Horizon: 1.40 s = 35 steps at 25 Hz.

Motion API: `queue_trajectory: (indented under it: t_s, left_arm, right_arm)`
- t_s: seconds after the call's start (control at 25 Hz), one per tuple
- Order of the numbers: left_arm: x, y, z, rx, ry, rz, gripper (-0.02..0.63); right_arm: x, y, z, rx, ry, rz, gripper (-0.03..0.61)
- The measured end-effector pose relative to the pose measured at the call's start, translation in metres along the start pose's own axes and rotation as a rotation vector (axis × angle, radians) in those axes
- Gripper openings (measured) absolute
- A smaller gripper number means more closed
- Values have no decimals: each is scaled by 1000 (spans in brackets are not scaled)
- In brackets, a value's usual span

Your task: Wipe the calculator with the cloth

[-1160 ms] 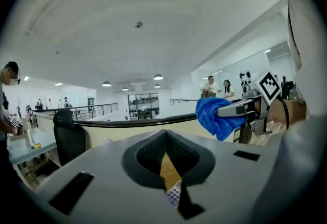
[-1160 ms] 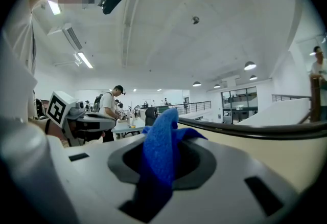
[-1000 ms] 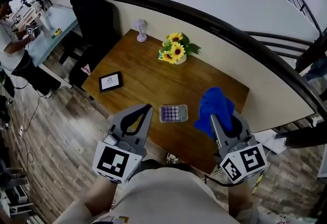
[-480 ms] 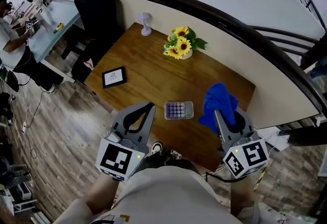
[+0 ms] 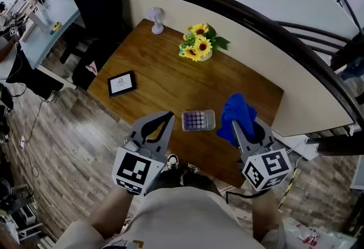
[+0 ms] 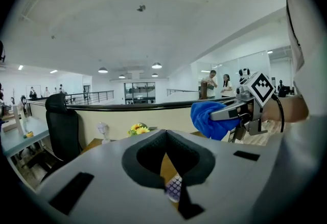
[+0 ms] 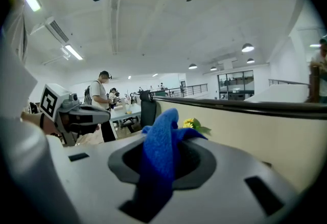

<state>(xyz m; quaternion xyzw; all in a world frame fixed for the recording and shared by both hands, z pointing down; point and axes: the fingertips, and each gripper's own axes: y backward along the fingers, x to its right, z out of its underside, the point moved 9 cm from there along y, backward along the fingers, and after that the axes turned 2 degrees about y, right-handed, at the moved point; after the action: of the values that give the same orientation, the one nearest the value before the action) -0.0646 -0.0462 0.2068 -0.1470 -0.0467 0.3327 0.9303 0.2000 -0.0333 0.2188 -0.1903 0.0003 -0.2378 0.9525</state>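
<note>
Pinching blue cloth, right claw.

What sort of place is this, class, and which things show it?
Probably an open-plan office or workshop on a raised level: a wooden desk with a calculator and tablet, a black office chair, and a curved railing with work tables and people beyond.
</note>
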Motion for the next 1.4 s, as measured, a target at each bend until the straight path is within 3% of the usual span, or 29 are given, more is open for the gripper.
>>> queue_trajectory:
  t_s: [0.68,1.08,1.4]
  left_arm:
    - [-18,-114,162,-316,145,147,3]
    - [-24,-154,237,-400,190,187,3]
    - [-20,-170,271,-453,248,225,3]
  right_arm:
    - [30,-134,126,-262,-21,-34,110]
    - [38,-175,184,-341,14,-31,112]
    - [33,-198,213,-407,71,-23,117]
